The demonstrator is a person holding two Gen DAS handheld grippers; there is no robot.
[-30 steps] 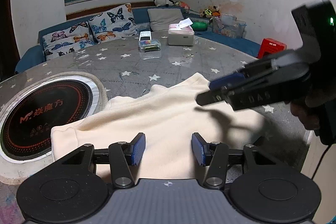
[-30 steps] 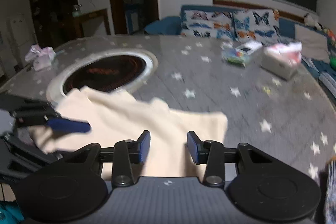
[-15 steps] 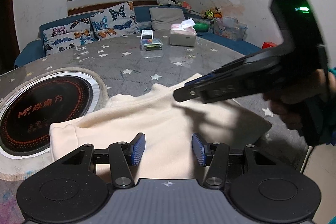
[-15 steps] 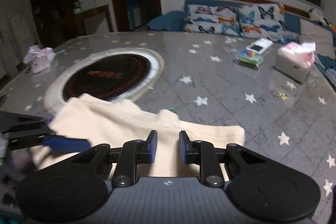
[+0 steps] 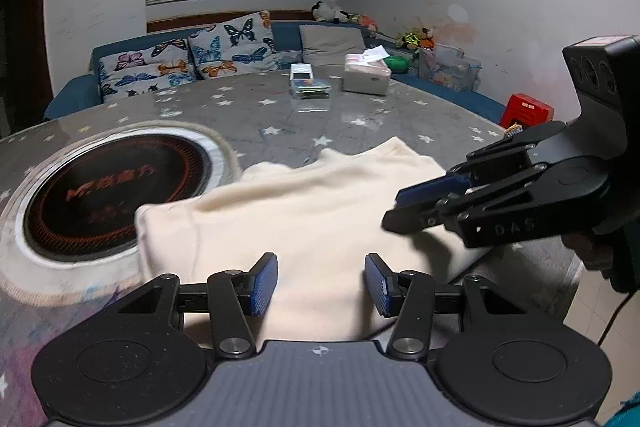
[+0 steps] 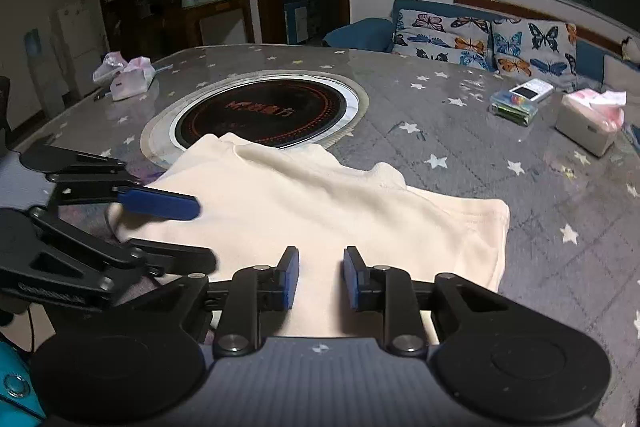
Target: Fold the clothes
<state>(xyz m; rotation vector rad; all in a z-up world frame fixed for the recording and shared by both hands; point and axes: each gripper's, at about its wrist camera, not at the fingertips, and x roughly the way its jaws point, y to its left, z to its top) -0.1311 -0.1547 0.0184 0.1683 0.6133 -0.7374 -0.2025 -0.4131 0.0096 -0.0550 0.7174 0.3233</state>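
Left wrist view: the left gripper [image 5: 320, 281] hangs over the near edge of the shirt [image 5: 304, 215], its blue pads spread wide with cloth showing between them and nothing pinched. The cream shirt lies folded on the starred table [image 5: 280, 111], just right of the round hob [image 5: 116, 195], with its left edge touching the hob's pale rim. The right gripper [image 5: 394, 211] reaches in from the right, over the shirt's right end; its fingers stand a little apart and grip nothing. Far beyond the shirt, toward the sofa [image 5: 80, 91], sit a clear box [image 5: 310, 91] and a tissue box [image 5: 367, 75], side by side. A red box [image 5: 528, 111] lies off the table's right edge.

Right wrist view: the right gripper [image 6: 321, 279] is over the shirt's [image 6: 320, 203] near edge, pads released with a moderate gap and bare cloth between them. The shirt's far corner overlaps the hob's [image 6: 260, 115] rim; its right hem lies flat on the table [image 6: 460, 155]. The left gripper [image 6: 204, 233] comes in from the left over the shirt's left end, fingers wide apart, one above the other, holding nothing. Pink bags [image 6: 128, 77] sit far left of the hob; the clear box [image 6: 514, 107] and tissue box [image 6: 590, 121] sit far right of it.
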